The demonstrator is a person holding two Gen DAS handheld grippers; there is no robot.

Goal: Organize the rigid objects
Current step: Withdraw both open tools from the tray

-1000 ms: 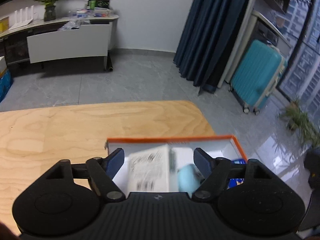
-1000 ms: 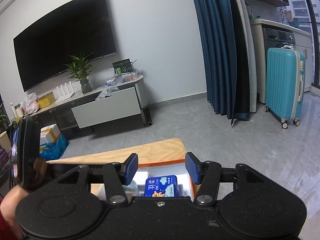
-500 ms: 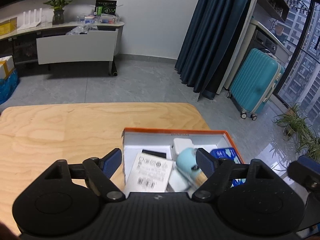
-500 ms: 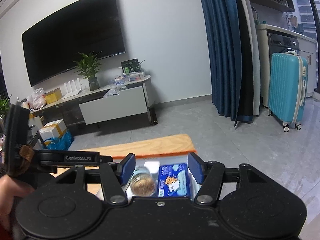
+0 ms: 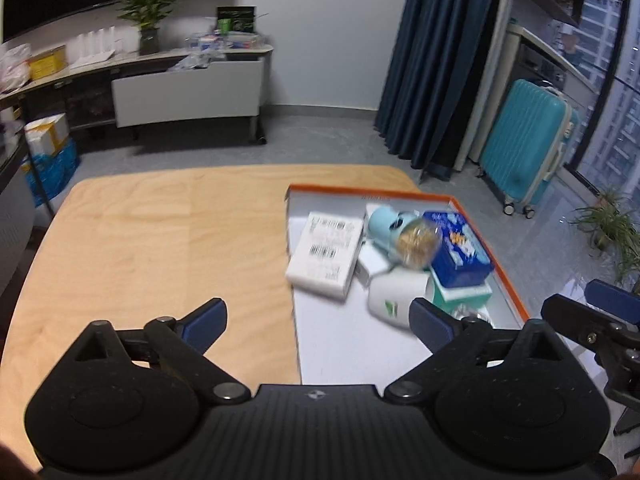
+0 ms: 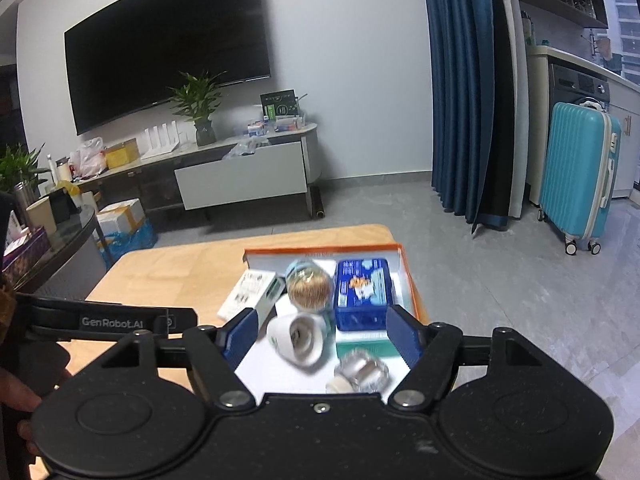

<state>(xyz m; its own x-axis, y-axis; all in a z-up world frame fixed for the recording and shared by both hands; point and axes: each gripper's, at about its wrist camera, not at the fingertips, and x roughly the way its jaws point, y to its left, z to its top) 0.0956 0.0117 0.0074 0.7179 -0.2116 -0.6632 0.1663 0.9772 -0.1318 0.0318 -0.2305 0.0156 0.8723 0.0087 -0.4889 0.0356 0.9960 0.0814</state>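
Observation:
A white tray with an orange rim (image 5: 508, 280) (image 6: 412, 288) sits on the right of the wooden table (image 5: 160, 240). Inside lie a white barcode box (image 5: 324, 256) (image 6: 252, 292), a pale blue jar with a golden end (image 5: 400, 232) (image 6: 310, 286), a blue tin (image 5: 456, 248) (image 6: 362, 294) on a teal box (image 5: 460, 292), a white bottle (image 5: 396, 292) (image 6: 298, 338) and a clear glass piece (image 6: 362, 372). My left gripper (image 5: 318, 318) hangs over the tray's left edge, jaws opening, empty. My right gripper (image 6: 322, 332) hovers above the tray's near end, jaws opening, gripping nothing.
A turquoise suitcase (image 5: 528, 148) and dark blue curtains (image 5: 432, 60) stand to the right beyond the table. A TV cabinet (image 6: 240, 176) with clutter lines the far wall. A hand (image 6: 16, 396) holds the left gripper's body (image 6: 108, 322). Potted plants (image 5: 608, 220) stand on the floor at right.
Both grippers have pulled back from the tray and their jaws have widened. The white box and jar that were between the fingers now lie in the tray. The left gripper shifted left.

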